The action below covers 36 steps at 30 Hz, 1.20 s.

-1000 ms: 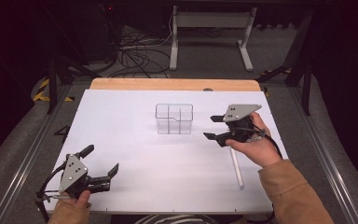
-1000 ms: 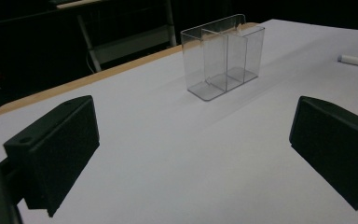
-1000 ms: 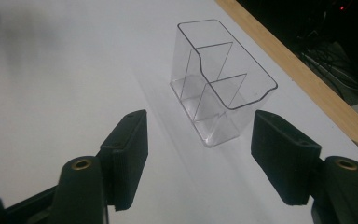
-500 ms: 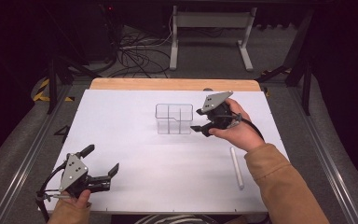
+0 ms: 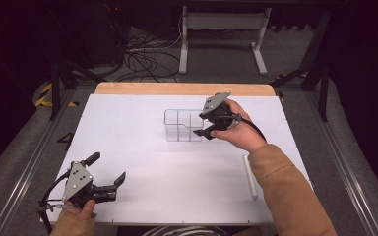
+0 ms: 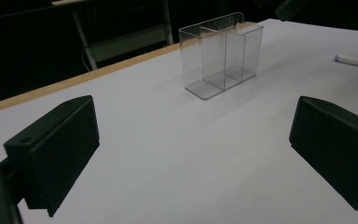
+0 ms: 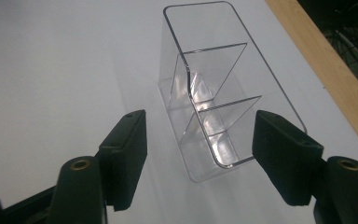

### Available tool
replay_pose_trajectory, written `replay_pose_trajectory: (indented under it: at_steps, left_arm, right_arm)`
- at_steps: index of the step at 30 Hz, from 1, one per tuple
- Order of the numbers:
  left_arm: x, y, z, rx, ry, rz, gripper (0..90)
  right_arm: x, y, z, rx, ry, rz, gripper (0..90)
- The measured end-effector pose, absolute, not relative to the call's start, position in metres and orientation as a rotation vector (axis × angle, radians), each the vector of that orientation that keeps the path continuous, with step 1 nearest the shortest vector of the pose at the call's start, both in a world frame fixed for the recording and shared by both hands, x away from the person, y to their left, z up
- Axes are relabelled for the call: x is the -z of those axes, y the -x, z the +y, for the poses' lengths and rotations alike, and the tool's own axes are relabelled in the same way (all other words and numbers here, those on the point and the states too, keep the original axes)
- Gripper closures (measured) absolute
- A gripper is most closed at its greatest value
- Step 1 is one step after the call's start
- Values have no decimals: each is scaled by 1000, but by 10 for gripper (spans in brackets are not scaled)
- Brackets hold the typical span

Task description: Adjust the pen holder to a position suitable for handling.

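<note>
A clear plastic organizer (image 5: 182, 126) with several compartments stands upright on the white table, a little beyond its middle. My right gripper (image 5: 200, 124) is open at the organizer's right end, held by a hand in a tan sleeve. In the right gripper view its jaws (image 7: 198, 140) stand wide on either side of the organizer's near end (image 7: 216, 116), apart from it. My left gripper (image 5: 107, 168) rests open and empty at the table's front left. In the left gripper view (image 6: 191, 149) the organizer (image 6: 221, 56) stands well ahead.
A white pen (image 5: 249, 176) lies on the table at the right, beside the sleeve; its tip (image 6: 354, 61) shows at the right edge of the left gripper view. A wooden strip (image 5: 177, 88) borders the table's far edge. Cables and metal stand legs lie on the floor beyond.
My right gripper has moved left and away from the pen, up to the organizer's right end. The left gripper has stayed put.
</note>
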<state>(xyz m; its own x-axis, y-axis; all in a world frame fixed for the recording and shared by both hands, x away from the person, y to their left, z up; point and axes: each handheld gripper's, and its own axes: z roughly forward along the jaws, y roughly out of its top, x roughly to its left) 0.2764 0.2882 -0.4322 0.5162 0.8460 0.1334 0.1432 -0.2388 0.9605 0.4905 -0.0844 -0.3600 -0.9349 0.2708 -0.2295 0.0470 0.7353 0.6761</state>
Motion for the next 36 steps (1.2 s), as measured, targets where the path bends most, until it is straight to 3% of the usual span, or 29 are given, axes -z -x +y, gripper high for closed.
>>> replay_pose_trajectory:
  at_steps: [10,26,31,36]
  left_arm:
    - [434,-279,289,-817,-1709,845,23]
    - [435,-279,290,-805,-1708,850,24]
    - [435,-280,289,-804,-1709,851,24]
    - [435,-280,290,-804,-1712,851,24]
  right_arm:
    - [371,-508,-67,-922,-227,2698,378]
    - [395,-520,-40,-661,-206,2833,503]
    - [399,-523,-37,-601,-198,2835,579]
    - [402,-524,-35,-540,-164,2855,771]
